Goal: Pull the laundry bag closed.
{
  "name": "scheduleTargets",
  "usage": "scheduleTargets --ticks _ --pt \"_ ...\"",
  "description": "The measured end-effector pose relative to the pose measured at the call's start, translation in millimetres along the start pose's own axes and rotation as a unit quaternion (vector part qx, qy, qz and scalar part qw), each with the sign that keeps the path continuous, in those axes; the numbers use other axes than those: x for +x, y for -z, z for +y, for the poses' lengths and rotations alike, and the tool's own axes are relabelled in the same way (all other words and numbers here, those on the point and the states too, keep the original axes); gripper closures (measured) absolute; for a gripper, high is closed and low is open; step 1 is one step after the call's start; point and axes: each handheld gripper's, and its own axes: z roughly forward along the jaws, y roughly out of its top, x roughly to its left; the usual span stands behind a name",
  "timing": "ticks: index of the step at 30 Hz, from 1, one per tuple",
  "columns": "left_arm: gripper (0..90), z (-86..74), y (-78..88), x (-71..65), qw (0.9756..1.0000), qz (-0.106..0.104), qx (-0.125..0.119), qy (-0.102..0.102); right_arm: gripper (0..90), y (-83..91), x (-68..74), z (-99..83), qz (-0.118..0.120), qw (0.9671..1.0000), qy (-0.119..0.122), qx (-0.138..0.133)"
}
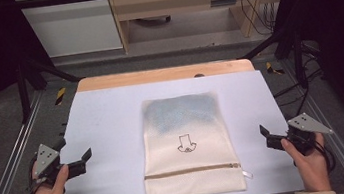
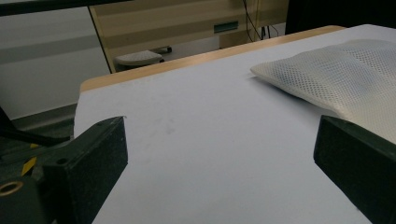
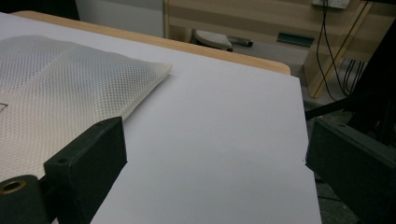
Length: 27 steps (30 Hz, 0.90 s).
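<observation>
Centrally mesh bag (image 1: 189, 142), hand-held grippers apart

One mesh zip bag (image 1: 189, 142), one white table (image 1: 107, 115), two hand-held grippers, left gripper (image 1: 78, 162) and right gripper (image 1: 269, 137), and two hands.
</observation>
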Motion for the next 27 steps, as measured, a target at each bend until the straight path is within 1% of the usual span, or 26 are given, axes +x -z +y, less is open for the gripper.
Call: scheduleTargets --ticks 2,5,6,8,10,11,12,13,14,15,16,18,19,20,21,23,24,25,27 --pt "2.7 -4.0 -1.5 1.7 1.0000 0.001 0.004 0.005 5.8 -0.2 -3.1 -5.3 -0.003 1.0000 -0.001 0.003" --pt "2.7 -8.9 -4.2 6.8 1.0000 -0.001 0.008 -0.001 5.9 -1.6 -7.2 -16.3 -0.006 0.9999 -0.006 0.010" --pt "2.7 -10.5 -5.1 7.8 1.0000 0.001 0.009 0.001 6.1 -2.2 -7.7 -18.8 -0.007 0.9999 -0.007 0.012" --pt "2.7 -14.0 -7.0 9.3 0.9999 0.004 0.012 0.008 6.5 -3.9 -8.5 -24.2 -0.004 0.9998 -0.009 0.017" --pt "2.6 -17.8 -8.9 11.5 0.9999 0.004 0.015 0.006 7.4 -5.2 -8.2 -28.3 -0.001 0.9997 -0.015 0.018" --pt "2.6 -19.7 -9.8 13.3 0.9999 0.002 0.017 0.002 7.4 -6.0 -7.2 -30.1 0.000 0.9997 -0.012 0.021" --pt "2.6 -22.2 -10.5 16.7 0.9998 -0.002 0.020 -0.006 7.4 -7.1 -6.1 -32.1 -0.002 0.9997 -0.003 0.026" --pt "2.4 -24.4 -10.9 18.7 0.9997 -0.005 0.022 -0.008 7.4 -8.7 -4.4 -34.9 0.000 0.9995 0.004 0.033" --pt "2.4 -25.8 -10.9 19.9 0.9997 -0.004 0.022 -0.009 7.4 -10.0 -3.2 -37.2 0.003 0.9993 0.006 0.037" --pt "2.3 -28.0 -10.7 20.3 0.9998 -0.001 0.022 -0.005 7.5 -11.1 -2.3 -39.1 0.005 0.9992 0.007 0.039" --pt "2.2 -29.5 -10.7 19.7 0.9997 0.003 0.022 0.001 7.6 -12.9 -0.3 -41.9 0.014 0.9989 0.008 0.043" --pt "2.2 -31.9 -11.6 17.5 0.9996 0.007 0.025 0.012 8.1 -15.4 2.6 -45.4 0.023 0.9984 0.008 0.050" --pt "2.1 -33.0 -12.9 15.9 0.9994 0.008 0.029 0.015 9.0 -16.8 3.4 -47.5 0.027 0.9983 0.000 0.051" --pt "2.1 -33.8 -14.2 14.8 0.9993 0.007 0.035 0.013 9.0 -18.1 3.8 -49.3 0.032 0.9979 -0.003 0.056" --pt "2.2 -34.1 -15.5 13.1 0.9993 0.000 0.036 0.013 9.0 -18.6 4.5 -49.1 0.032 0.9978 0.000 0.058" --pt "2.2 -31.6 -17.2 4.3 0.9990 -0.001 0.041 0.019 9.1 -18.1 5.4 -49.3 0.031 0.9979 0.003 0.056" --pt "2.2 -28.2 -18.8 1.7 0.9992 -0.010 0.039 0.003 9.0 -17.7 5.6 -49.4 0.031 0.9980 0.004 0.054" --pt "2.1 -26.7 -19.8 1.7 0.9991 -0.016 0.038 -0.007 9.0 -17.1 5.5 -49.5 0.030 0.9981 0.001 0.053" --pt "2.0 -24.2 -22.4 -0.1 0.9989 -0.023 0.036 -0.017 8.9 -17.0 4.9 -49.5 0.031 0.9982 -0.001 0.051"
